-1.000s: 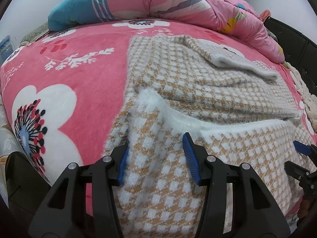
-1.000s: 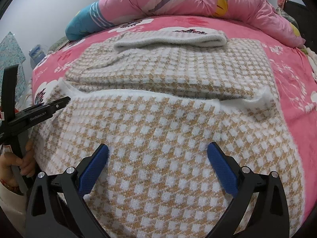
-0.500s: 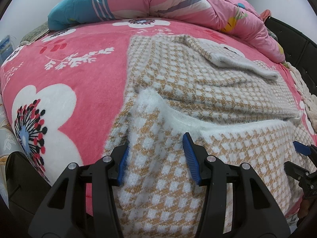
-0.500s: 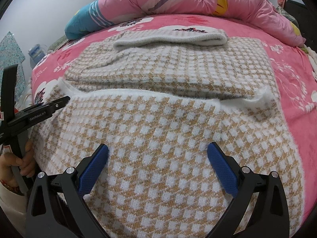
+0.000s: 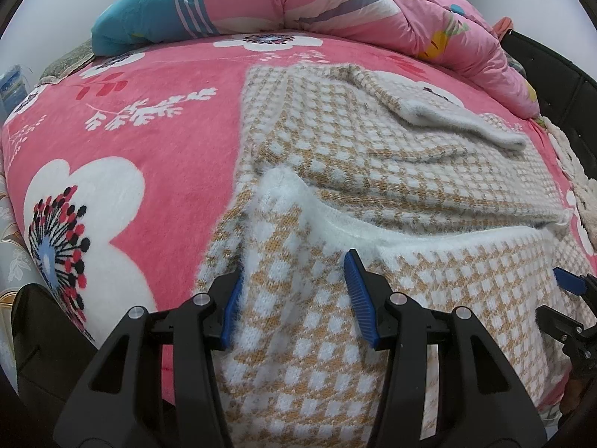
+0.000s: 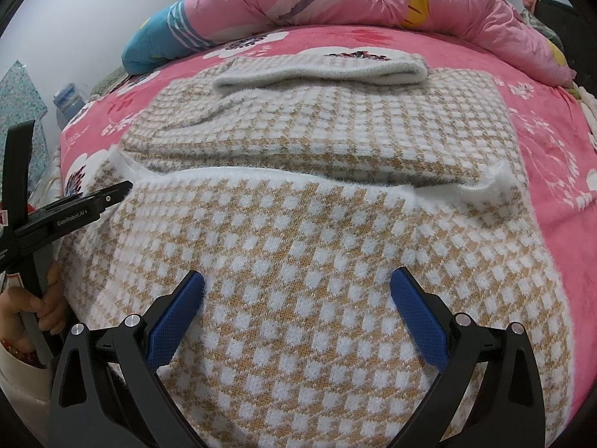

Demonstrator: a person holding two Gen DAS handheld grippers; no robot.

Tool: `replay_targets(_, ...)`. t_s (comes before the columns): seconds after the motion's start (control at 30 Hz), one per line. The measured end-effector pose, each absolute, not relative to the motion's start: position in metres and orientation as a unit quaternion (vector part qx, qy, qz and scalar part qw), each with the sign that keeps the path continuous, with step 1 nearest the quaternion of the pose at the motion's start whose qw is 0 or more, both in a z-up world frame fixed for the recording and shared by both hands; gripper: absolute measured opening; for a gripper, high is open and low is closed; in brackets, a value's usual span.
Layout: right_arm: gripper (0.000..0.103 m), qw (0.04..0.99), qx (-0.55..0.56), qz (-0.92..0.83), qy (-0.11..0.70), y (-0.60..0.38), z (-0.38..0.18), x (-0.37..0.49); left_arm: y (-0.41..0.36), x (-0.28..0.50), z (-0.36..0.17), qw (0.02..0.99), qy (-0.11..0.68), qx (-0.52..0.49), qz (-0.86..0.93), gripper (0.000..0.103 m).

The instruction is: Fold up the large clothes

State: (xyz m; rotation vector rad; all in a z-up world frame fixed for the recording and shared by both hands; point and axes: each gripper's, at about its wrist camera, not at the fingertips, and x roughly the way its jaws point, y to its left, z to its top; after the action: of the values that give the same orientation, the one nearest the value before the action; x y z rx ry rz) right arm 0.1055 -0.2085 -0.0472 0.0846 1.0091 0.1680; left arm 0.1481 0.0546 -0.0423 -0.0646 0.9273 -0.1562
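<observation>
**knitfan:** So where's this at? Looks to me like mid-fold. The checked sweater (image 6: 317, 231) is spread on the pink flower-print blanket (image 5: 123, 142), with the near part hanging over the bed edge toward the camera. A sleeve with a plain off-white cuff (image 6: 321, 69) is already laid across the far end, and a white fuzzy hem band (image 6: 283, 179) runs across the middle.

**foldbot22:** Agreed, I'd say the bottom-up fold is the one in hand. Left gripper (image 5: 294, 298) has its blue pads about half apart with a bunched ridge of knit between them. Can't really tell if the pads are biting or just straddling it. Right gripper (image 6: 298, 310) is spread wide over flat fabric, gripping nothing.

**knitfan:** Next move, my guess: both need to pinch the near edge at matching spots and carry it up over the far half evenly.

**foldbot22:** Yeah, and that knit looks thick, fluffy and stretchy, tan-and-white houndstooth, so it'll probably sag between the two grips. The puffy pink quilt (image 5: 373, 3) sits well behind, out of the way.
</observation>
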Motion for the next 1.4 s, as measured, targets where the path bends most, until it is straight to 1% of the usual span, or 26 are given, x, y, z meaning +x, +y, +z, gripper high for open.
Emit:
replay_targets(1.17,0.097,0.863,0.058,0.099,0.492,-0.216,-0.046,0.104,0.057,0.149,-0.041,0.888,0.449,-0.031,-0.090,0.048)
replay_targets(1.4,0.097,0.860,0.071,0.127,0.488,-0.229,-0.035,0.096,0.056,0.149,-0.041,0.888,0.451,-0.025,-0.088,0.048)
